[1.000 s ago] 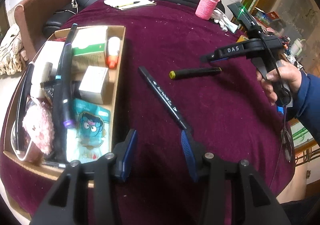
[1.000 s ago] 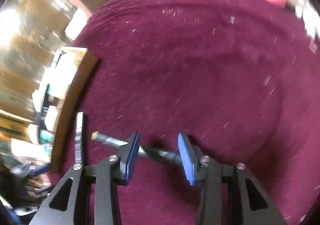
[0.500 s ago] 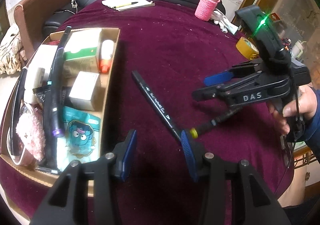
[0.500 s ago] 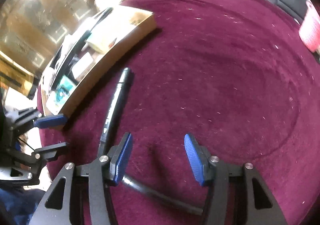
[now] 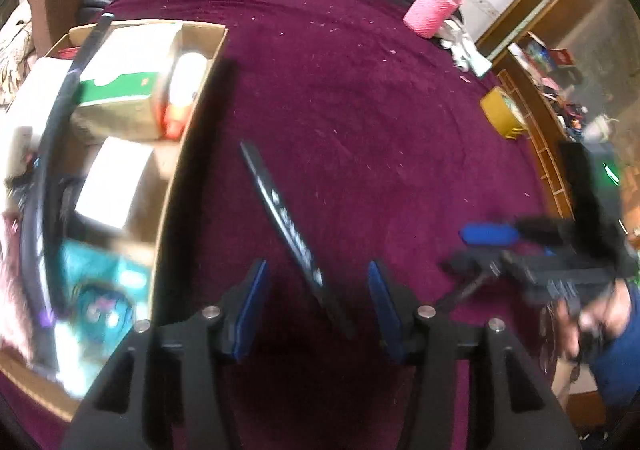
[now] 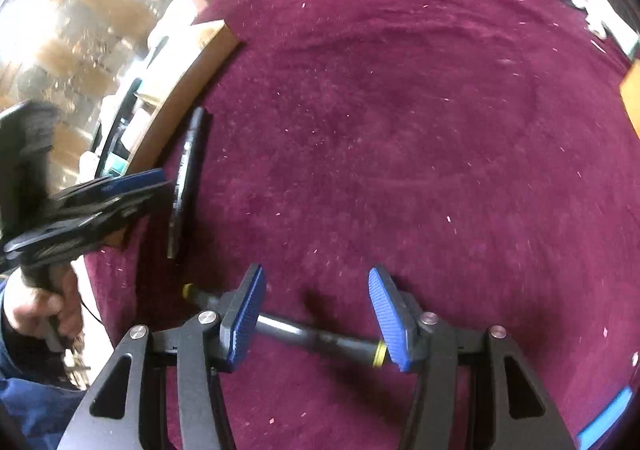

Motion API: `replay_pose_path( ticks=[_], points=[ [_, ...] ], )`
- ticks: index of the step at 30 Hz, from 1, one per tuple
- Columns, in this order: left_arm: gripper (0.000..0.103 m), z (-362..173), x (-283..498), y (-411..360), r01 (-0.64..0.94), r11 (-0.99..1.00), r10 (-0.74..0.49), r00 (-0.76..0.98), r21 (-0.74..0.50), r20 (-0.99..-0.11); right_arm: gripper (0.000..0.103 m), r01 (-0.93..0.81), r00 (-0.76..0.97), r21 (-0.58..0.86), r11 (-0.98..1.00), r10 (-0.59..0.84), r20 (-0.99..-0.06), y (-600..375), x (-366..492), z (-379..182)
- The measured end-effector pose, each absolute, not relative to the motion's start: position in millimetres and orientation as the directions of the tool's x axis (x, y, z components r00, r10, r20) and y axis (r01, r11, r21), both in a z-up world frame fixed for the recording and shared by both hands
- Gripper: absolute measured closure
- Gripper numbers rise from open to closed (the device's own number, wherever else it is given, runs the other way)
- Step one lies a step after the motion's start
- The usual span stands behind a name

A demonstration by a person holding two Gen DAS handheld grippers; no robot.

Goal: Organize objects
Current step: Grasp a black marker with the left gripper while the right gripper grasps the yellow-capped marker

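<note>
Both tongs have slid toward their pens!
Left tongs (image 5: pixel 316 290) opening around the black marker (image 5: pixel 280 210); right tongs (image 6: pixel 316 314) open over the yellow-banded pen (image 6: pixel 304 334).

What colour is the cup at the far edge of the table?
Pink; the cup shows best in the left wrist view.

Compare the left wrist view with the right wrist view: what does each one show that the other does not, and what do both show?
Only the left wrist view shows inside the cardboard box: a green and white carton, a white box and a teal packet.

Only the right wrist view shows the yellow-tipped pen whole, lying crosswise between the right tool's pads, untouched.

Both show the black marker on the maroon cloth, the pink cup and the opening left tool.
</note>
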State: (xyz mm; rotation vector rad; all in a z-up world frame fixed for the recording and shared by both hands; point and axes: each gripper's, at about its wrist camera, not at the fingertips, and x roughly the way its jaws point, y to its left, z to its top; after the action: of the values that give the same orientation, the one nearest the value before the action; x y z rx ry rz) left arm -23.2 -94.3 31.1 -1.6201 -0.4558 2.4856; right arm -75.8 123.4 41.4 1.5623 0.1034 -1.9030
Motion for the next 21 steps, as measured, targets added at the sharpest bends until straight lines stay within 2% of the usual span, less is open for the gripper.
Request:
replay_pose_path(
  ticks=[3, 5, 7, 9, 15, 20, 21],
  points=[
    [0.053, 20, -40, -90, 0.096, -0.954, 0.227, -0.385, -0.284, -0.895, 0.043, 0.53, -0.103, 0.336, -0.779, -0.453, -0.886, 129, -67, 53],
    [0.06, 17, -48, -88, 0.113, -0.958, 0.201, -0.396, -0.265, -0.896, 0.041, 0.558, -0.119, 0.307, -0.771, -0.44, -0.89, 127, -60, 58],
    [0.081, 16, -55, -81, 0.089, -0.976, 0.147, -0.399, -0.198, -0.905, 0.04, 0.604, -0.121, 0.274, -0.749, -0.426, -0.897, 123, -52, 62],
    [0.085, 15, -57, -75, 0.048, -0.981, 0.154, -0.398, -0.188, -0.904, 0.04, 0.648, -0.11, 0.256, -0.717, -0.421, -0.9, 120, -45, 65],
    [0.087, 17, -34, -47, -0.148, -0.984, 0.15, -0.384, -0.1, -0.911, 0.033, 0.799, -0.09, 0.147, -0.583, -0.358, -0.929, 99, -29, 61],
    [0.088, 17, -15, -40, -0.202, -0.977, 0.14, -0.381, -0.066, -0.914, 0.034, 0.857, -0.072, 0.082, -0.508, -0.276, -0.959, 82, -32, 39],
    [0.088, 17, -15, -42, -0.194, -0.978, 0.146, -0.382, -0.075, -0.912, 0.038, 0.856, -0.067, 0.078, -0.511, -0.26, -0.963, 80, -32, 35]
  ],
)
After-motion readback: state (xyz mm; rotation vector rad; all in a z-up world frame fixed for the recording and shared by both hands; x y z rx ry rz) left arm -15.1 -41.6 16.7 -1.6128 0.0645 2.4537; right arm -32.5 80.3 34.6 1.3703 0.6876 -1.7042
